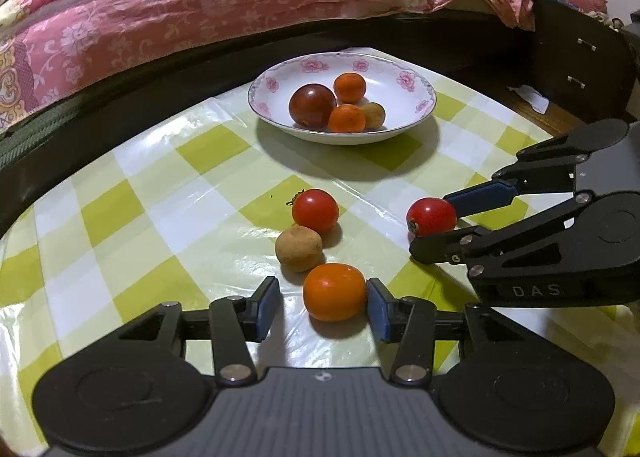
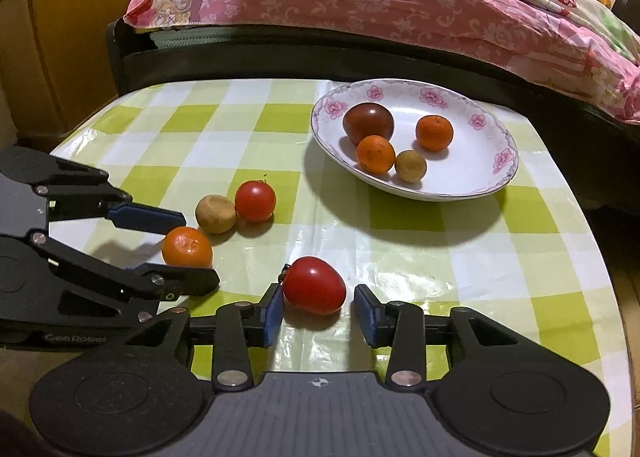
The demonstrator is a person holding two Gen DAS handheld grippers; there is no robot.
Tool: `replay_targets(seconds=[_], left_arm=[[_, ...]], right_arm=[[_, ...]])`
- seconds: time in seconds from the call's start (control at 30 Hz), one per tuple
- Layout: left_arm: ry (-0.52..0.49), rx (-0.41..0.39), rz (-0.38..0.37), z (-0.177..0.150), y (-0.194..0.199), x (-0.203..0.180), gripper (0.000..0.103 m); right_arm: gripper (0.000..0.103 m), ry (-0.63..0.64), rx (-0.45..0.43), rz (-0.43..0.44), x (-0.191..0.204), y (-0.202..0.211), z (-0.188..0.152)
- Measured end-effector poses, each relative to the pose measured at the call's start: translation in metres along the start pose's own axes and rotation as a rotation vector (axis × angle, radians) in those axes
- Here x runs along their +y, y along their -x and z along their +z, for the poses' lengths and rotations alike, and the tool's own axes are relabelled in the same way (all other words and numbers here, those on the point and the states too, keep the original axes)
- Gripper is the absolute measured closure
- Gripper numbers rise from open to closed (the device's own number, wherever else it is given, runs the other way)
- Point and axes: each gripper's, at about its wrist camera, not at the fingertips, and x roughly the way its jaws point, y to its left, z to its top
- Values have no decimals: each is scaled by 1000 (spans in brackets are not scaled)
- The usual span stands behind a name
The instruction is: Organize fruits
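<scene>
A white flowered plate [image 1: 400,125] [image 2: 492,181] holds a dark red tomato [image 1: 312,105], two small oranges and a brown fruit. On the checked tablecloth lie a red tomato [image 1: 315,210] [image 2: 255,200] and a brown fruit [image 1: 298,248] [image 2: 215,214] side by side. My left gripper [image 1: 324,307] [image 2: 188,241] is open around an orange [image 1: 334,291] [image 2: 187,247]; its right pad touches it. My right gripper [image 2: 316,311] [image 1: 434,217] is open around another red tomato [image 2: 315,285] [image 1: 431,216] on the cloth.
A bed with a pink flowered quilt [image 1: 200,9] [image 2: 360,5] runs along the table's far side. A dark drawer unit [image 1: 580,65] stands at the right in the left wrist view, a wooden cabinet [image 2: 60,37] at the left in the right wrist view.
</scene>
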Motion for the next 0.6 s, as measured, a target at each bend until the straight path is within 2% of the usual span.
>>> replay_targets(seconds=[0.13, 0.27, 0.4, 0.6], left_arm=[[-21, -5, 12, 0, 1, -4, 51], [-5, 8, -8, 2, 1, -5, 62], [-13, 15, -2, 3, 1, -7, 63], [17, 27, -22, 5, 2, -4, 64]], right_arm=[[66, -1, -8, 1, 0, 0, 1], [67, -29, -17, 11, -2, -2, 2], [75, -45, -5, -6, -4, -2, 5], [77, -57, -3, 1, -4, -1, 5]])
